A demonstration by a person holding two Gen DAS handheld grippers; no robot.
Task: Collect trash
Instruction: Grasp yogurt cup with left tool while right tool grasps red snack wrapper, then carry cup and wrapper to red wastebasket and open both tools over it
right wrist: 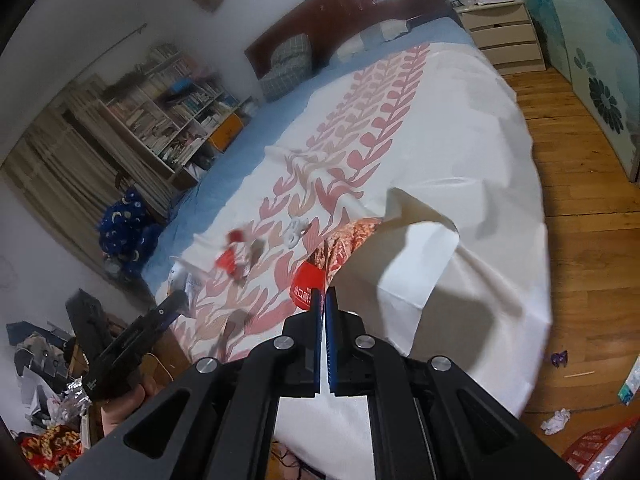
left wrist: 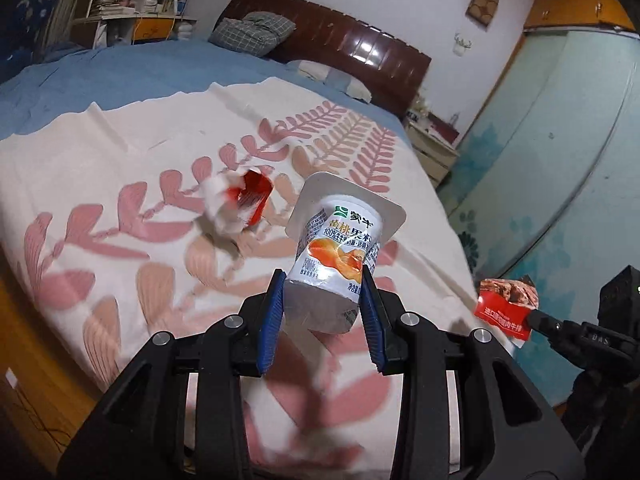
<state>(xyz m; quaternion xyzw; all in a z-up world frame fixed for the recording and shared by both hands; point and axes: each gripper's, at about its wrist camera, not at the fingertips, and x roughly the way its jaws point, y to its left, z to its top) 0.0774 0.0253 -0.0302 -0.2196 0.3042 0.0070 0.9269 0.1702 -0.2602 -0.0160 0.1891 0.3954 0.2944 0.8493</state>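
Observation:
My left gripper is shut on a white yogurt cup with an orange fruit label, held tilted above the bed. My right gripper is shut on a red snack wrapper; the wrapper also shows in the left wrist view at the right. A crumpled white tissue with a red wrapper lies on the cream leaf-print sheet. In the right wrist view this pile and a small white crumpled piece lie on the sheet; the left gripper's tip shows at lower left.
The bed has a blue sheet, pillows and a dark red headboard. A bookshelf stands beyond. A nightstand and wardrobe flank the wood floor, where a crumpled paper and red basket lie.

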